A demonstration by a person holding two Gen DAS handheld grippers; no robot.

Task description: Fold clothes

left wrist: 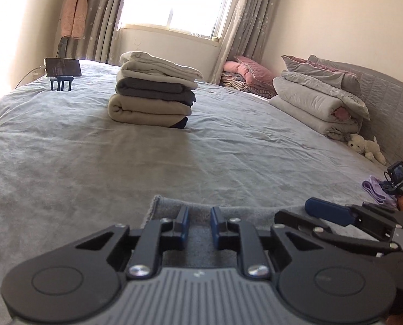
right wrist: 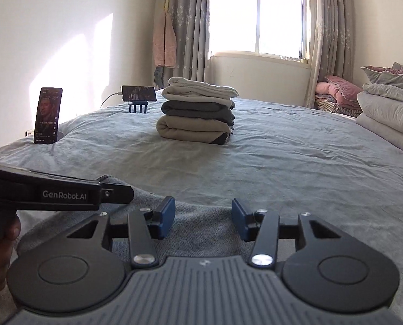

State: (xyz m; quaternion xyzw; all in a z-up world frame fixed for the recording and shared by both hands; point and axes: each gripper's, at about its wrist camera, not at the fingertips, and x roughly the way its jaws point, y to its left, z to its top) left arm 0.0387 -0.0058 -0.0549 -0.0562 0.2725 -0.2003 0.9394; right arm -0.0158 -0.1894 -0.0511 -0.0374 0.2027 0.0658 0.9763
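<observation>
I am working in a home bedroom, identified by the wide bed (right wrist: 282,162) with grey sheet, stacked quilts and pillows (left wrist: 320,97) at its headboard, the curtained window (right wrist: 258,16), and a plush toy (left wrist: 367,147).

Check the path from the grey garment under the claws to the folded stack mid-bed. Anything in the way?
Nothing visible. The grey garment lies right beneath the right claw and left claw. Between it and the folded stack there is only bare bedsheet. The phones stand off to the left, the quilts to the right.
</observation>
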